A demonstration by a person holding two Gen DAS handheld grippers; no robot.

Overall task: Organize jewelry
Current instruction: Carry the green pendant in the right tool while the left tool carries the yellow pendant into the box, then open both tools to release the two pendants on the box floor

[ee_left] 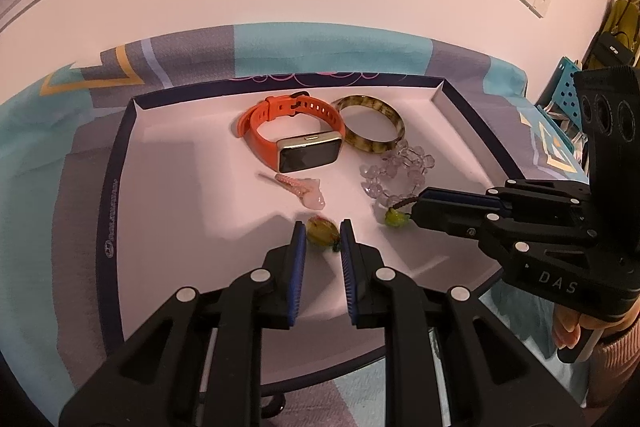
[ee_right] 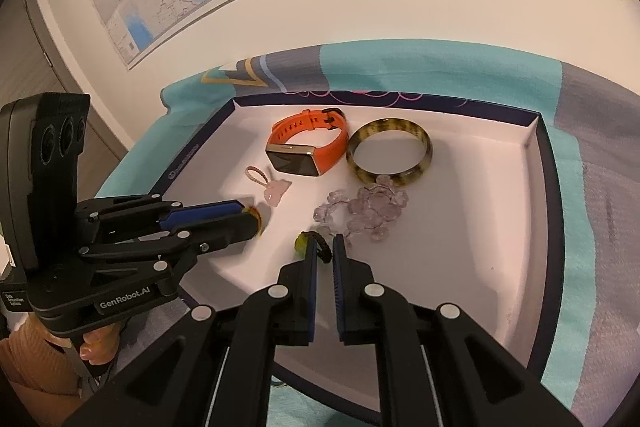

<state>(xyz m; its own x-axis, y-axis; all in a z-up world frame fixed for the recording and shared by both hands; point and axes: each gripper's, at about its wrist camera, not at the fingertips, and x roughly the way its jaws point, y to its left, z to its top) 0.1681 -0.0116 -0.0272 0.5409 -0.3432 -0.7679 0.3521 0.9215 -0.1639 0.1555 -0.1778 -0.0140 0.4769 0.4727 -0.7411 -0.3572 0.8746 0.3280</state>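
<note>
left gripper (ee_left: 323,231): fingers spread, amber-green oval pendant (ee_left: 322,231) framed between tips, long axis crosswise | right gripper (ee_right: 325,247): narrow gap, dark cord (ee_right: 323,247) between tips, grip cannot be told | all inside white shallow box tray (ee_left: 168,163) | left judged nearer.
</note>
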